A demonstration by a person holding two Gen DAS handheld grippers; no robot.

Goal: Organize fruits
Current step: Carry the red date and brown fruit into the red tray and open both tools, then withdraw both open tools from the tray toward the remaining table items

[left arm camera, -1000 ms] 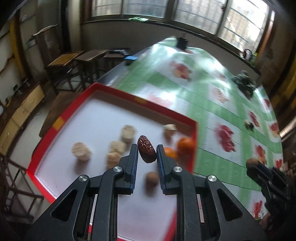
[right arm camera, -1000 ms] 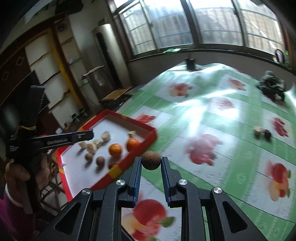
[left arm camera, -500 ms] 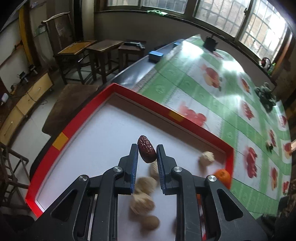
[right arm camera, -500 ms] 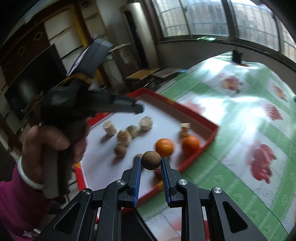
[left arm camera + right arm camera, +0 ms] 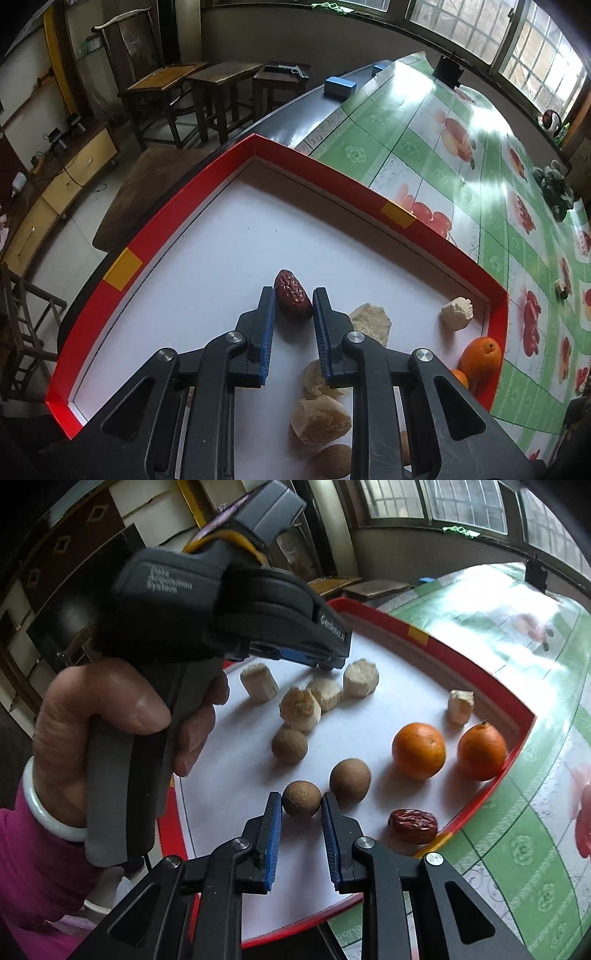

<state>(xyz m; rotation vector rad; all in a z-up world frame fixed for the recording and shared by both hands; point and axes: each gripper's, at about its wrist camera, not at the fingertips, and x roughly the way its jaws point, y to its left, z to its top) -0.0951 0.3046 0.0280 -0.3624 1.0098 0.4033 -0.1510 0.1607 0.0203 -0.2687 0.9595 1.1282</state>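
While wrinkled, oblong date [image 5: 293,302] fills left claw [image 5: 294,308].

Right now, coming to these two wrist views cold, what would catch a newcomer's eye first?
First, the two loaded grippers: the left gripper pinches a wrinkled red date over the bare far part of the red tray, and the right gripper pinches a round brown fruit over the tray's near side. Next, the two oranges by the tray's right wall, and the person's hand large at left.
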